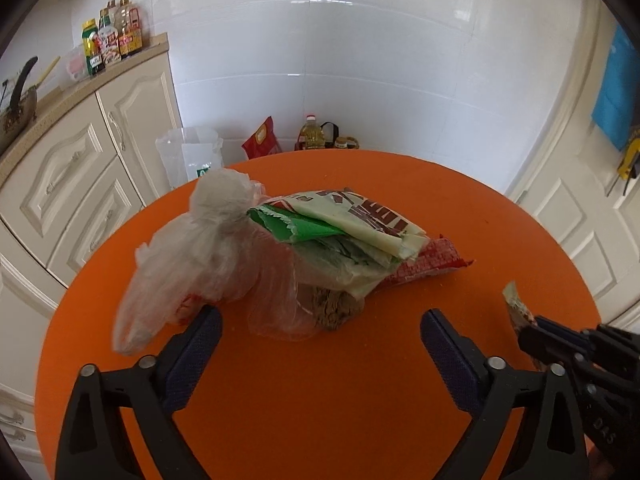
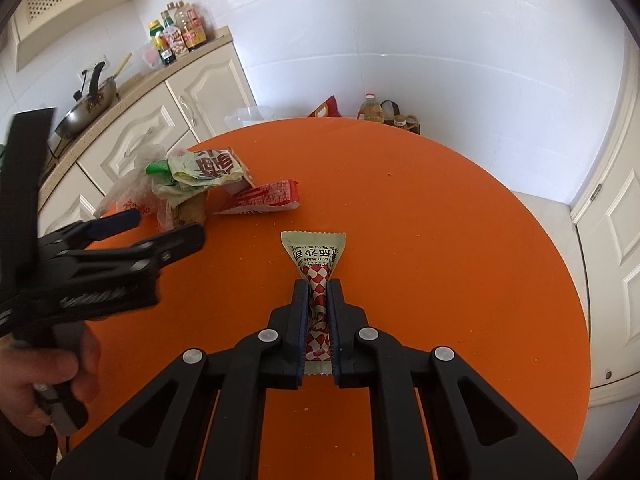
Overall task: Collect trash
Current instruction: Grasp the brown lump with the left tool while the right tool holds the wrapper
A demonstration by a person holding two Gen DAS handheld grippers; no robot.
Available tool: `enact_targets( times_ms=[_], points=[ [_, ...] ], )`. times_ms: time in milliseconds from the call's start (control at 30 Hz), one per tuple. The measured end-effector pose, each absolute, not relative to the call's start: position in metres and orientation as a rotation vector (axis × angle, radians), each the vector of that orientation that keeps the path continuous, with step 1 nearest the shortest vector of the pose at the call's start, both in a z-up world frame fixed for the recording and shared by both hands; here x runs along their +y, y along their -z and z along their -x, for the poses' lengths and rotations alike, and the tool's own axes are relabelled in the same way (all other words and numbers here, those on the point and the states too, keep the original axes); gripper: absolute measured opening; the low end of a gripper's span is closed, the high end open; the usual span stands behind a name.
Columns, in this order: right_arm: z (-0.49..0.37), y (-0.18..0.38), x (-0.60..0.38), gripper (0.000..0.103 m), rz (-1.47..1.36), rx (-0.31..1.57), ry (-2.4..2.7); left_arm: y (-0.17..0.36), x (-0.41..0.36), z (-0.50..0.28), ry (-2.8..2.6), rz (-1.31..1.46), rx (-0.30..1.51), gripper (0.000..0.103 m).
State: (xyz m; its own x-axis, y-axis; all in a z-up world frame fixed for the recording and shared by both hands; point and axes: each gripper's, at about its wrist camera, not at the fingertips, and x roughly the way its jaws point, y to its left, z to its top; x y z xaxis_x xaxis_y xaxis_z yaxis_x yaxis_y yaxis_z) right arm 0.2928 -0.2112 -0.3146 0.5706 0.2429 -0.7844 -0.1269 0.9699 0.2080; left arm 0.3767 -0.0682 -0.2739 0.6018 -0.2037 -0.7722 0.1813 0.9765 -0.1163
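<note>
A pile of trash lies on the round orange table (image 1: 320, 400): a crumpled clear plastic bag (image 1: 200, 256), green and cream wrappers (image 1: 352, 220), a red wrapper (image 1: 432, 260) and a brown lump (image 1: 336, 308). My left gripper (image 1: 320, 328) stands open right in front of the pile, with the bag's edge between its fingers and its left fingertip (image 1: 208, 320) at the bag. My right gripper (image 2: 318, 286) is shut on a red-and-white checked sauce packet (image 2: 314, 248), which sticks out ahead of the jaws. In the right wrist view the pile (image 2: 192, 176) is at the far left, behind the left gripper (image 2: 166, 224).
Cream cabinets (image 1: 68, 168) with bottles (image 1: 116, 32) and a pan (image 2: 88, 108) run along the left. On the floor behind the table are a white plastic bag (image 1: 192, 152), a red bag (image 1: 262, 140) and an oil bottle (image 1: 312, 132). A white door (image 2: 616, 208) is at the right. A hand (image 2: 48, 376) holds the left gripper.
</note>
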Motion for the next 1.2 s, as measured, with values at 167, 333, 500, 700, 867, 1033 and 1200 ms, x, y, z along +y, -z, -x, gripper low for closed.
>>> enact_targets(
  times_ms=[167,333,500,700,867,1033,1200],
  points=[
    [-0.289,0.315,-0.214,0.008,-0.138,0.940,-0.218,0.283,-0.072,-0.395,0.203,0.047,0.880,0.074],
    [-0.288,0.316,-0.215,0.008,-0.145,0.944,-0.219,0.294,-0.058,-0.398,0.241,0.090,0.883,0.044],
    [-0.288,0.316,-0.214,0.008,-0.146,0.949,-0.224,0.302,-0.037,-0.394,0.273,0.098,0.885,0.037],
    [-0.283,0.316,-0.211,0.008,-0.147,0.952,-0.230,0.310,-0.012,-0.387,0.281,0.087,0.906,0.038],
    [-0.282,0.314,-0.211,0.009,-0.147,0.951,-0.224,0.308,-0.009,-0.396,0.268,0.079,0.886,0.071],
    [-0.280,0.311,-0.212,0.009,-0.149,0.946,-0.215,0.322,-0.029,-0.417,0.236,0.040,0.887,0.070],
    [-0.279,0.308,-0.213,0.009,-0.141,0.942,-0.215,0.329,-0.031,-0.439,0.210,0.036,0.869,0.036]
  ],
)
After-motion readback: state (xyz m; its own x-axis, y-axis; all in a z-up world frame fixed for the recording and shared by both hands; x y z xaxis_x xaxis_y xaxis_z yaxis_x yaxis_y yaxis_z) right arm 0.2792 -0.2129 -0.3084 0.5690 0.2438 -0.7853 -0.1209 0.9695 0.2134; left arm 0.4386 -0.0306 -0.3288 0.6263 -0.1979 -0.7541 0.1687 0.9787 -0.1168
